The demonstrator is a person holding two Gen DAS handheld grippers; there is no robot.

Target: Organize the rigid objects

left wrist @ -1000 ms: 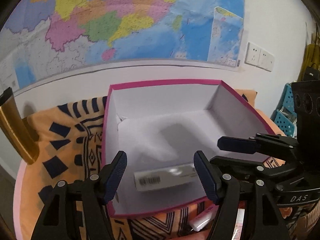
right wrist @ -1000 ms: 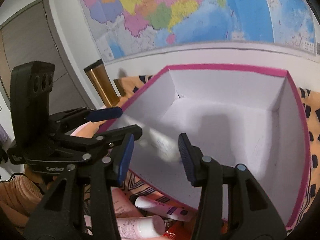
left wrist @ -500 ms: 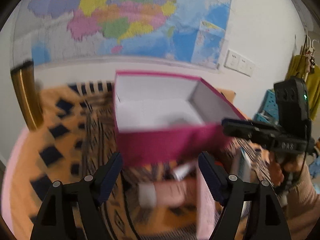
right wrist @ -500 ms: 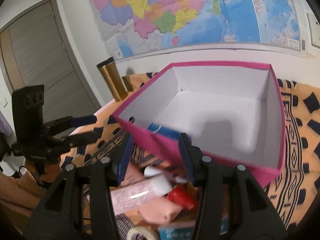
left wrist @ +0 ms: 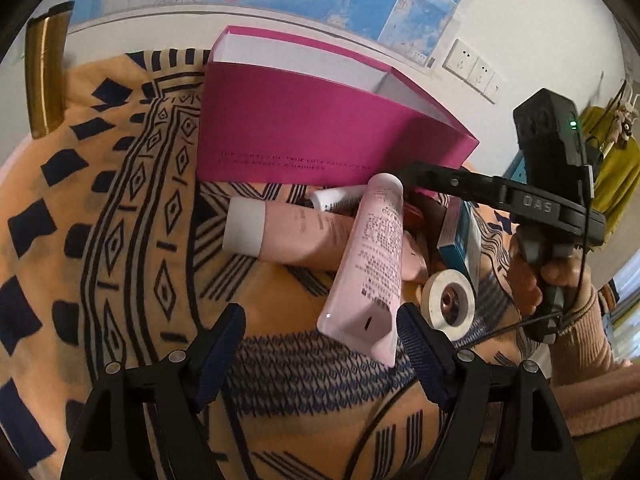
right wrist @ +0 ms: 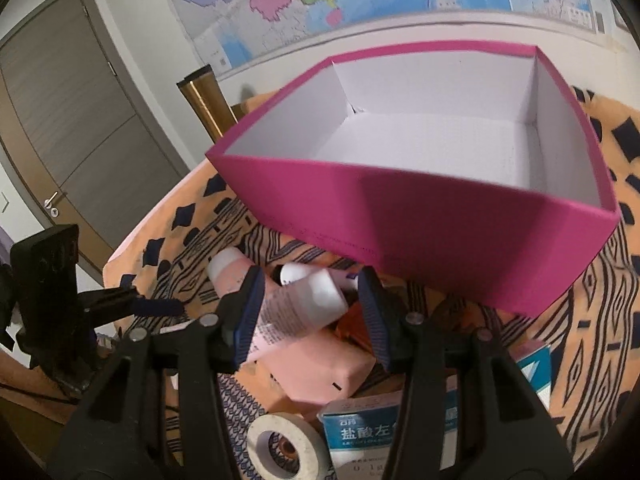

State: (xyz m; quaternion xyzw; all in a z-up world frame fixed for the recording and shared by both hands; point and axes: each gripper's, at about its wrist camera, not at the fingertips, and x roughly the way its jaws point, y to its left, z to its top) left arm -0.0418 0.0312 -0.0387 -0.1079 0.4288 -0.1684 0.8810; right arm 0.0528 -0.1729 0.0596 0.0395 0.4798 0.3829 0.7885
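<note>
A magenta box (right wrist: 440,216) with a white inside stands open on the patterned cloth; its near floor is hidden behind the front wall. In front of it lies a pile: a pale pink tube (left wrist: 372,260) across a darker pink tube (left wrist: 288,236), a small white tube (left wrist: 336,199), a blue-white carton (left wrist: 460,236) and a tape roll (left wrist: 448,300). My left gripper (left wrist: 320,344) is open, and the pale tube's crimped end lies just inside its right finger. My right gripper (right wrist: 310,304) hovers open over that tube's white cap (right wrist: 320,296).
A gold flask (left wrist: 44,76) stands at the table's far left edge. A map and wall sockets (left wrist: 472,68) are behind the box, and a grey door (right wrist: 80,120) is at the left. A hand in a pink sleeve (left wrist: 560,280) holds the right gripper.
Both grippers have drawn back from over the box and dropped towards the pile in front of it. The left jaws stand wider. The white carton seen inside the box is out of sight.
</note>
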